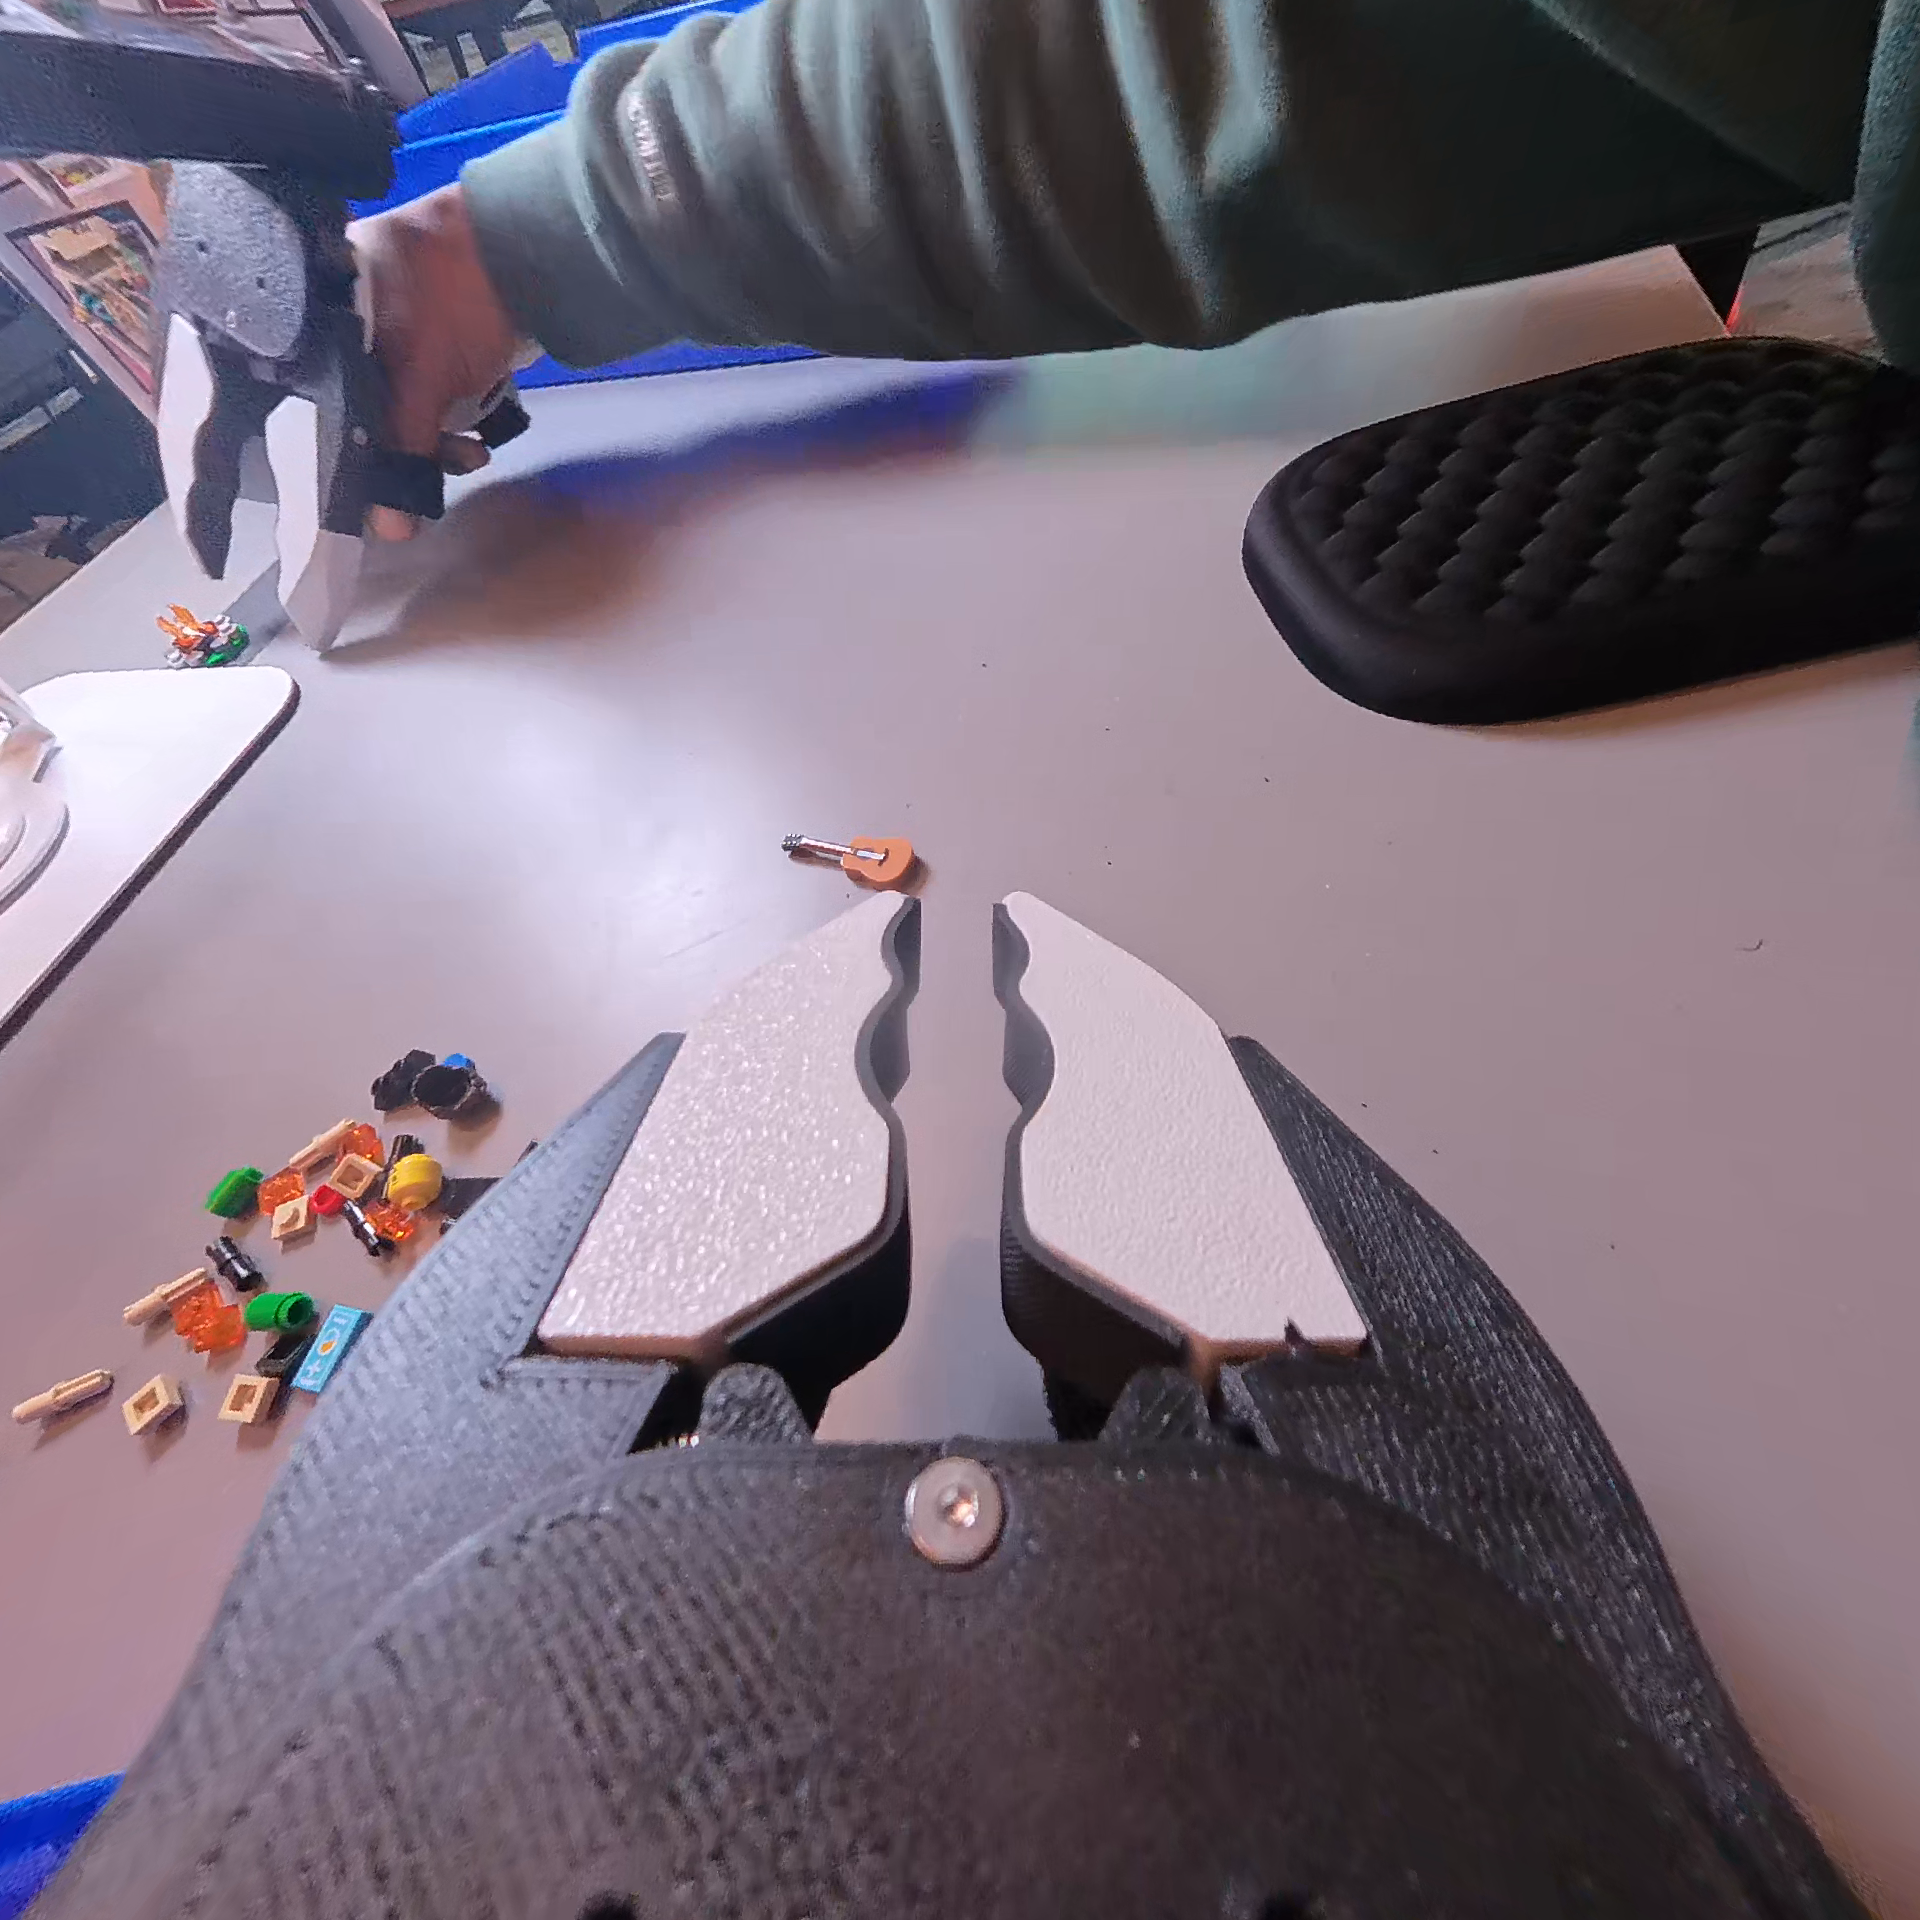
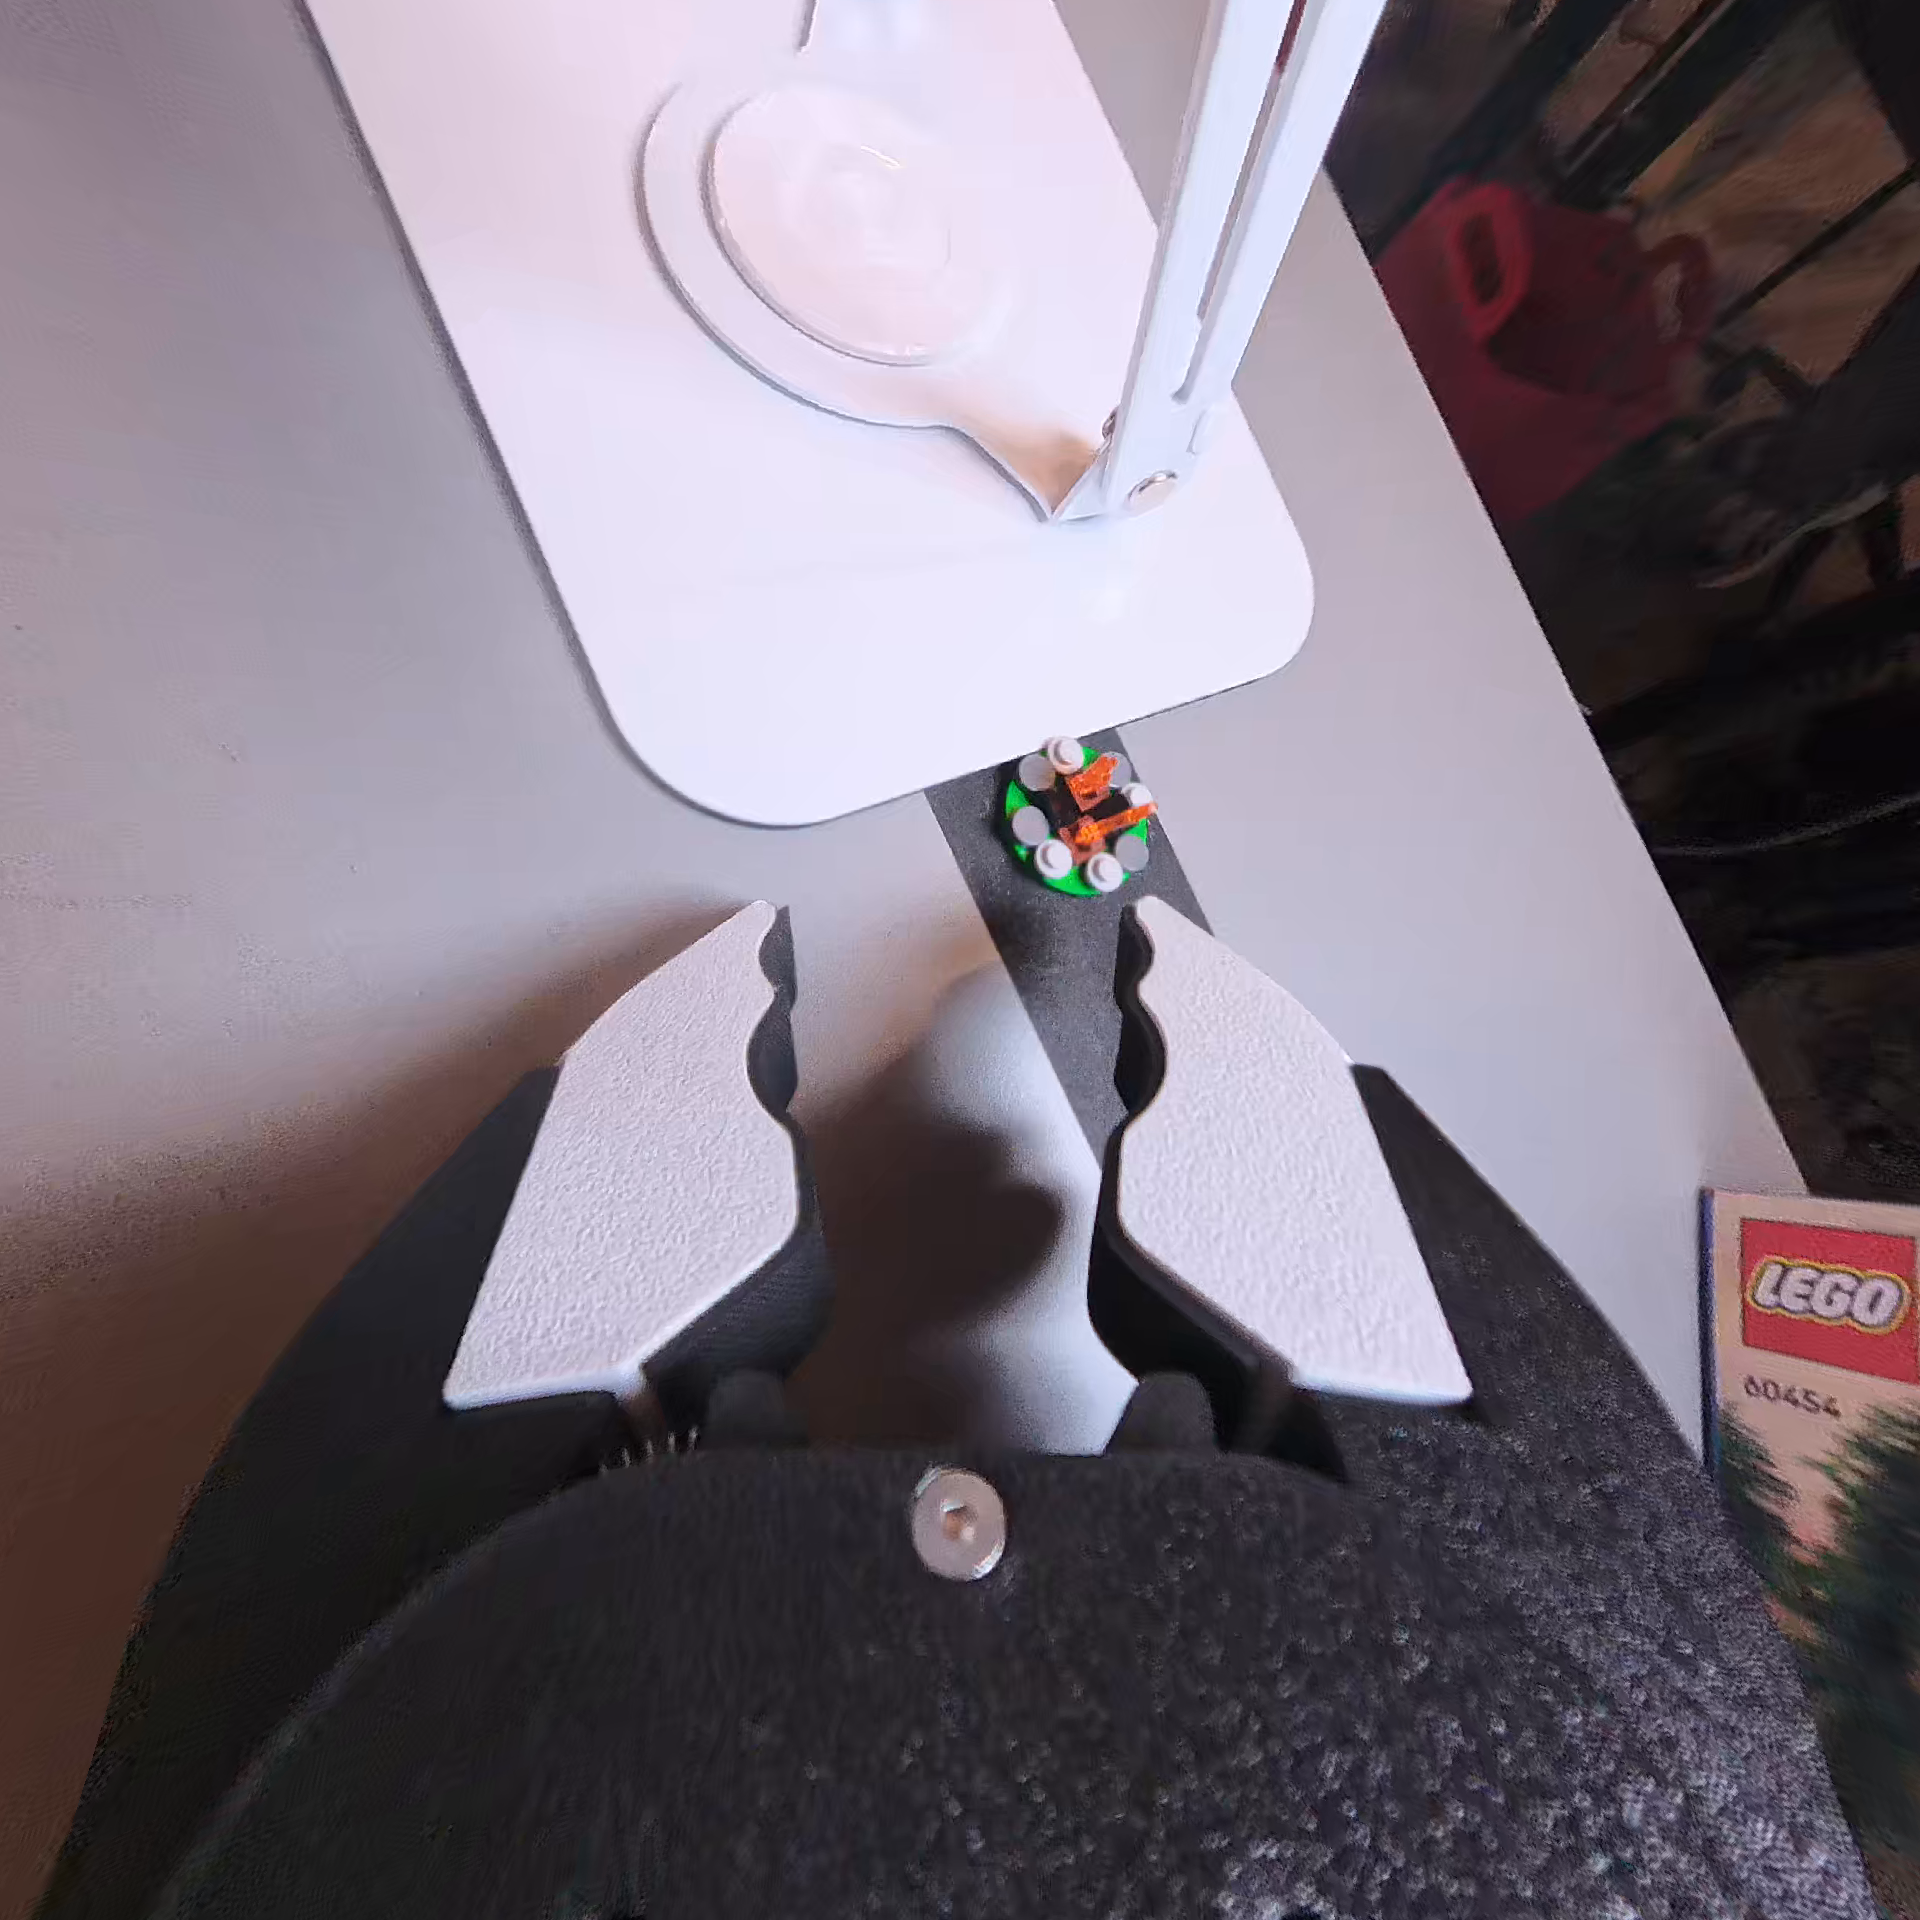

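Grey table (image 1: 1351, 1039) fills both my views. Nearest on my left side, the left gripper (image 1: 956, 914) hangs low over it with its 2 white fingers (image 1: 790, 1122) parted by a narrow slot; bare tabletop shows through the slot, so this claw is released and grasps nothing. Just beyond its left fingertip lies a tiny orange toy guitar with a silver neck (image 1: 862, 858), flat on the table and clear of both tips. Left of the gripper body sits a scatter of small toy bricks (image 1: 301, 1226) in green, orange, tan, yellow, red and black. Farther off to the right rests a black quilted pad (image 1: 1600, 540). At the far left, a person's hand (image 1: 426, 343) in a green sleeve (image 1: 935, 177) holds the other gripper, tips pointing down at the table.

On my right side, the right gripper (image 2: 956, 935) stands wide open, released, only table and a dark grey strip (image 2: 1039, 956) between its fingers. Just past the right fingertip, on that strip, sits a small round green plate bearing grey studs and clear orange flame pieces (image 2: 1075, 826), touching neither finger. Beyond it lies a white rounded-corner base plate (image 2: 831, 644) with a white hinged arm (image 2: 1216, 260) rising from it. A printed toy box (image 2: 1818, 1403) shows at my right edge.
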A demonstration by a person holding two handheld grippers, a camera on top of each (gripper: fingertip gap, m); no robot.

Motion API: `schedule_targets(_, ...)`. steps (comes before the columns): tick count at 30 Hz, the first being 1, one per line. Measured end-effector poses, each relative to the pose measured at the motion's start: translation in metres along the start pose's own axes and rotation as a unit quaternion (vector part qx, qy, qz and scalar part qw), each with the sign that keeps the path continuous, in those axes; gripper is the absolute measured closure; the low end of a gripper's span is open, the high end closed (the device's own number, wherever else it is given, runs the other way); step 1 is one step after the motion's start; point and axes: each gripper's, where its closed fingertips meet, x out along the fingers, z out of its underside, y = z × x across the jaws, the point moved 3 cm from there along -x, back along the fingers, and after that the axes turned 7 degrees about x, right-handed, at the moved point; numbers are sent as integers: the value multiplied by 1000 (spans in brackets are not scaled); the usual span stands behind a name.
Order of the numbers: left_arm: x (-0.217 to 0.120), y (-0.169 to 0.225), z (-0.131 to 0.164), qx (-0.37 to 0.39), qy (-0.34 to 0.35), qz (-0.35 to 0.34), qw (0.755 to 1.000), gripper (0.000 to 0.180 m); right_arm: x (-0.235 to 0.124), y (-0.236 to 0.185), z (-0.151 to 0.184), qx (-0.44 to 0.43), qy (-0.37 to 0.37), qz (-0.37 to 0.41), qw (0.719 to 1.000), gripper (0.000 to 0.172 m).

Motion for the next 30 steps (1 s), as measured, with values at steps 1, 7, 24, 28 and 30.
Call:
schedule_targets(1, 0, 1, 0, 3, -1, 0, 1000, 167, 4, 2, -3, 3, -4, -10, 1000, 110)
schedule_targets(7, -3, 2, -2, 22, -4, -5, 1000, 167, 17, 13, -12, -19, 16, -37, 999, 110)
schedule_targets(24, -2, 3, -1, 17, 2, 2, 1000, 167, -8, -21, 2, -21, -42, -28, 999, 143)
schedule_targets(28, -6, -7, -5, -19, 25, -19, 999, 163, -36, -74, -16, -39, 21, -37, 998, 144)
schedule_targets(30, -9, -15, -8, -57, 46, -33, 997, 159, -56, -113, -30, -53, 73, -48, 995, 144)
